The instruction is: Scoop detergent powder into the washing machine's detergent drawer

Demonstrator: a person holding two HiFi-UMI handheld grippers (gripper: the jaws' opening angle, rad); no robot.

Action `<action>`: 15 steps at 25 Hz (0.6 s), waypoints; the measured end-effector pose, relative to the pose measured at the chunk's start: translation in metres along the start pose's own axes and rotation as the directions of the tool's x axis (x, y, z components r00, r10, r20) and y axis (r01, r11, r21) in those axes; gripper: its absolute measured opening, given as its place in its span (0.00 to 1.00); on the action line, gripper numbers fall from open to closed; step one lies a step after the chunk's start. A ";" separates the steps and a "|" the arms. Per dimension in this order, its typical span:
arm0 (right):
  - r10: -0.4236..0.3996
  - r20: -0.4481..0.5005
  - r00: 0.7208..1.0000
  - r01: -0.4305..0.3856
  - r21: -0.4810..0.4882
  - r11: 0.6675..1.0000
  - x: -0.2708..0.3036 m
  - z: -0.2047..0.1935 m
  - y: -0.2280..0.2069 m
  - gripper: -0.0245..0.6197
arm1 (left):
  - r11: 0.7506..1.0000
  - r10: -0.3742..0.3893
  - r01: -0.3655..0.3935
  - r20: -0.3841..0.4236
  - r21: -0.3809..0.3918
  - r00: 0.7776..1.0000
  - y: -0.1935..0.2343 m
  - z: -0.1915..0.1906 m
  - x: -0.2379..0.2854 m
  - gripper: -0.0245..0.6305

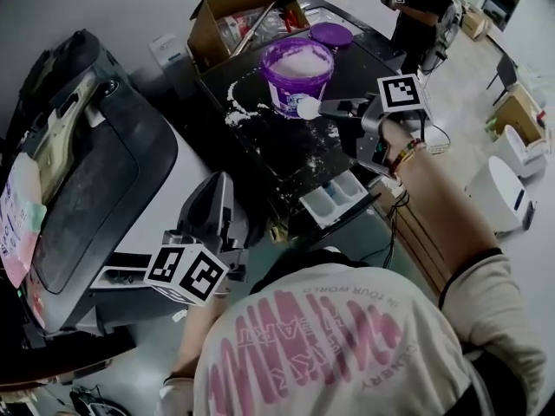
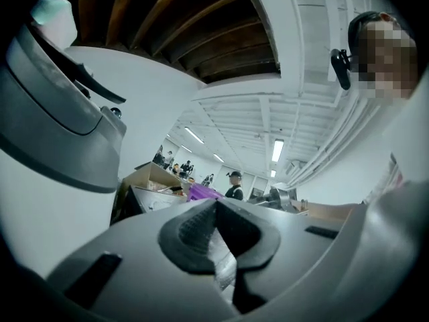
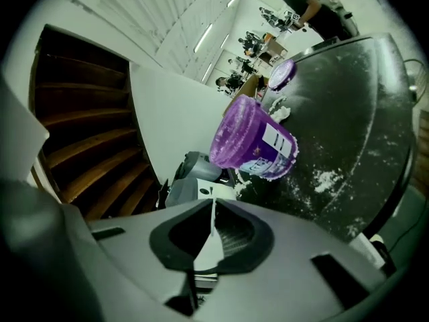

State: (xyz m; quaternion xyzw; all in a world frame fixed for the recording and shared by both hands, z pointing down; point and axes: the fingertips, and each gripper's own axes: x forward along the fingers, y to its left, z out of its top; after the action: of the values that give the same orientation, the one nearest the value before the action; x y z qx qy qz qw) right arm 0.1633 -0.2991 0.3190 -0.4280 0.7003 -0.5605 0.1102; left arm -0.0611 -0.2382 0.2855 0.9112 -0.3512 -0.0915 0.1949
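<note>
One scoop (image 1: 308, 107) is pinched by its handle in my right tongs (image 1: 336, 109), just beside the purple tub (image 1: 299, 81), which holds white powder (image 1: 295, 55). The drawer (image 1: 336, 199) stands open below my wrist. More powder is spilled on the black top (image 1: 260, 141). Behind the tub are a lid (image 1: 331, 34) and a box (image 1: 238, 16). My left tongs (image 1: 215, 199) are pressed together, empty.

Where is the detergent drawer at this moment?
In the head view, the detergent drawer is pulled open near the centre, at the near edge of the black top, below the right gripper and the purple tub.
</note>
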 end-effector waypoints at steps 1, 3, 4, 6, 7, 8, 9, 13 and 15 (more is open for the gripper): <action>-0.010 0.006 1.000 0.010 0.008 1.000 -0.003 -0.006 -0.003 0.05 | 1.000 -0.013 0.013 -0.007 -0.003 1.000 0.000 -0.001 -0.001 0.04; -0.027 0.012 1.000 0.026 0.022 0.999 -0.007 -0.019 -0.009 0.05 | 0.999 -0.034 0.034 -0.017 -0.007 0.999 0.000 -0.002 -0.005 0.04; -0.033 0.015 0.999 0.032 0.030 0.999 -0.009 -0.025 -0.011 0.05 | 0.999 -0.043 0.042 -0.023 -0.007 0.999 0.000 -0.003 -0.006 0.04; -0.042 0.020 0.999 0.041 0.047 0.998 -0.012 -0.036 -0.016 0.05 | 0.998 -0.059 0.059 -0.036 -0.009 0.998 -0.001 -0.006 -0.009 0.04; -0.045 0.024 0.999 0.043 0.056 0.997 -0.014 -0.042 -0.018 0.05 | 0.998 -0.068 0.067 -0.042 -0.011 0.997 -0.001 -0.008 -0.011 0.04; -0.046 0.027 0.999 0.044 0.066 0.997 -0.015 -0.047 -0.020 0.05 | 0.997 -0.075 0.074 -0.047 -0.014 0.996 0.000 -0.010 -0.012 0.04; -0.047 0.030 0.998 0.044 0.074 0.996 -0.016 -0.053 -0.021 0.05 | 0.997 -0.081 0.080 -0.053 -0.017 0.995 0.000 -0.011 -0.013 0.04; -0.047 0.050 0.998 0.041 0.114 0.993 -0.022 -0.073 -0.027 0.05 | 0.994 -0.103 0.100 -0.080 -0.033 0.991 0.001 -0.022 -0.020 0.04; -0.044 0.065 0.997 0.035 0.138 0.990 -0.025 -0.082 -0.032 0.05 | 0.992 -0.116 0.112 -0.095 -0.048 0.989 0.000 -0.028 -0.024 0.04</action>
State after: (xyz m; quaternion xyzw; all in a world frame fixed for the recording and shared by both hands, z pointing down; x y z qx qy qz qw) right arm 0.1416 -0.2242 0.3677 -0.4521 0.6474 -0.5945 0.1518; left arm -0.0704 -0.2139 0.3121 0.9288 -0.2864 -0.0656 0.2257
